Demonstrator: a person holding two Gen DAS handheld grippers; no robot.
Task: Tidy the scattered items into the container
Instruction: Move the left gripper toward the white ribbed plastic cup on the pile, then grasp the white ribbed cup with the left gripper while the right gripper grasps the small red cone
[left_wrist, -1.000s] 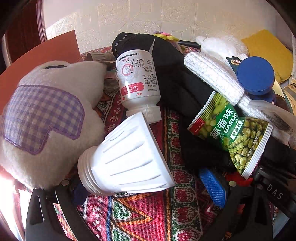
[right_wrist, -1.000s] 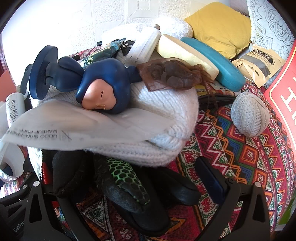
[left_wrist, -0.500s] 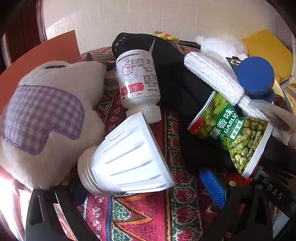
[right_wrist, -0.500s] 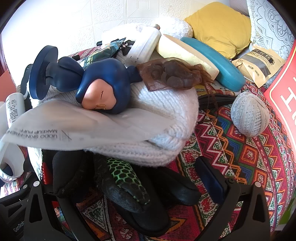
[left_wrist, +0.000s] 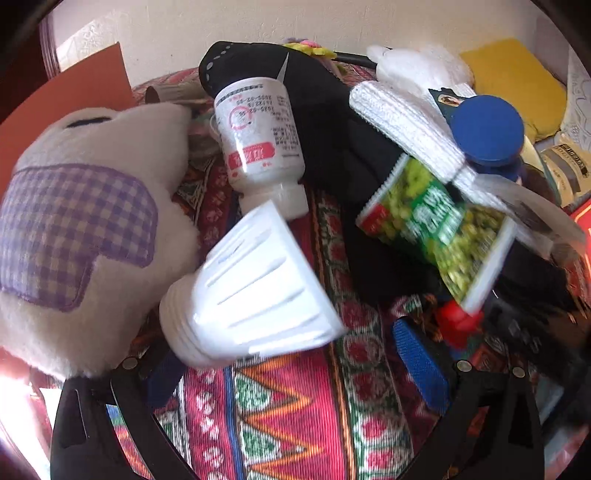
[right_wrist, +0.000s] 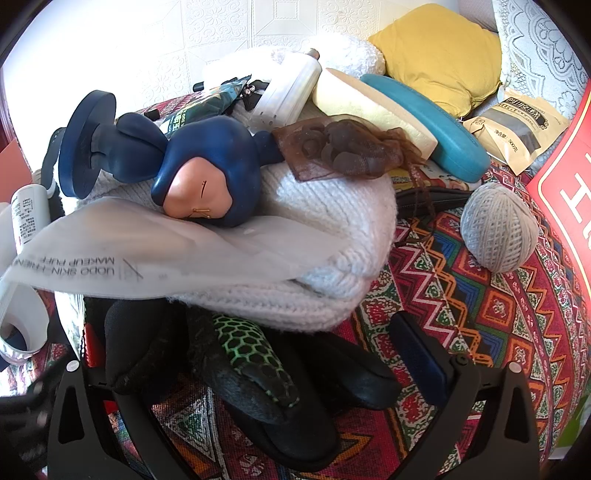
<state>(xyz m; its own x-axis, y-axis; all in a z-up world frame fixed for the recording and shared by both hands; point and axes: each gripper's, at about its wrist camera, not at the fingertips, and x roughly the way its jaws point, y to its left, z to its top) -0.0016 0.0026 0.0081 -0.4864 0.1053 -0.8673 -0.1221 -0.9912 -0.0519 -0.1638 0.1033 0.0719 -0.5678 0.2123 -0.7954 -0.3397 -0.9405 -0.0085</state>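
Observation:
In the left wrist view my left gripper (left_wrist: 291, 354) is open over the patterned cloth (left_wrist: 280, 417). A white ribbed lamp part (left_wrist: 247, 291) lies between its fingers, nearer the left one. Beyond lie a white pill bottle (left_wrist: 258, 144), a plush toy with a purple check patch (left_wrist: 81, 229) and a green pea snack bag (left_wrist: 436, 221). In the right wrist view my right gripper (right_wrist: 251, 365) is open around a black glove with green honeycomb print (right_wrist: 255, 369). Above the glove sit a white knit hat (right_wrist: 332, 251), a makeup puff packet (right_wrist: 147, 254) and a blue figurine (right_wrist: 192, 166).
A ball of grey twine (right_wrist: 498, 229) lies right of the hat. A teal case (right_wrist: 424, 122), a cream block (right_wrist: 369, 107), a yellow cushion (right_wrist: 436, 48) and a kraft pouch (right_wrist: 517, 129) crowd the back. A red box (right_wrist: 565, 192) stands at the right edge. No container is clearly seen.
The left gripper has shifted: the lamp part, bottle and snack bag sit slightly differently in its view and look blurred. The right wrist view is unchanged.

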